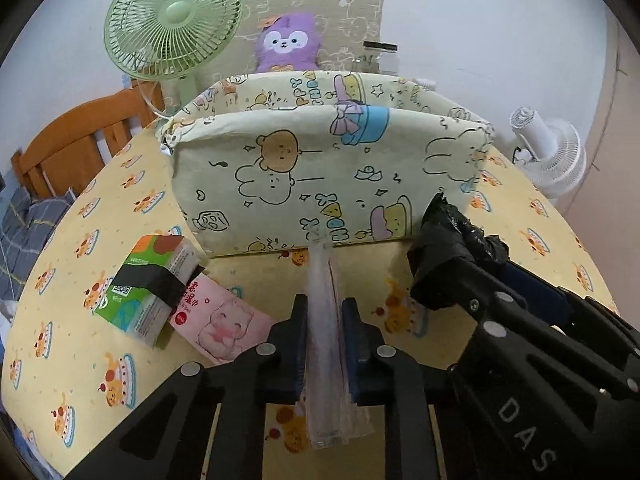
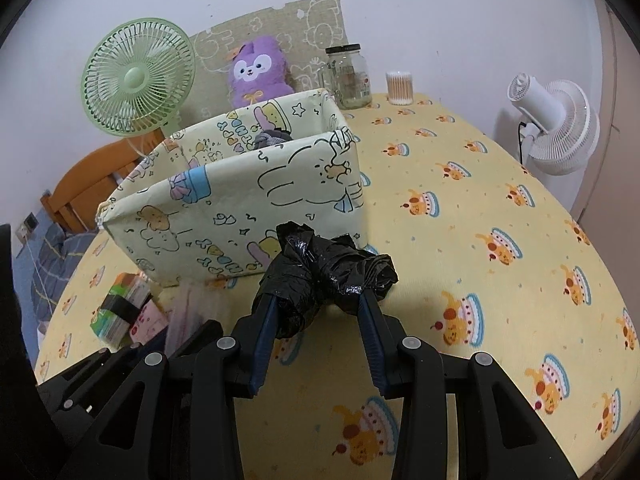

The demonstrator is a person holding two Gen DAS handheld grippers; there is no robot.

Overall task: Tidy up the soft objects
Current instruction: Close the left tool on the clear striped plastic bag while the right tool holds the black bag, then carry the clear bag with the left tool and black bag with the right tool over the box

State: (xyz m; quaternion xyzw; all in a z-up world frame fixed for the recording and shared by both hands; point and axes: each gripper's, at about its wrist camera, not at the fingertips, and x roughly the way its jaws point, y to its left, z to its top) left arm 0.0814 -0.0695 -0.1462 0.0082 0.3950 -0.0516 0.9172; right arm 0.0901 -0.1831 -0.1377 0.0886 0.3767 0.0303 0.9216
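My left gripper is shut on a thin clear plastic packet, held edge-on in front of the cartoon-print fabric bin. My right gripper is shut on a crumpled black plastic bag bundle, just in front of the bin's near right corner; the bundle also shows in the left wrist view. Something grey lies inside the bin. A green tissue pack with a black band and a pink tissue pack lie on the table left of my left gripper.
A purple plush sits behind the bin. A green fan stands back left, a white fan off the table's right edge. A glass jar and a cotton-swab tub stand at the back. The yellow tablecloth covers the table.
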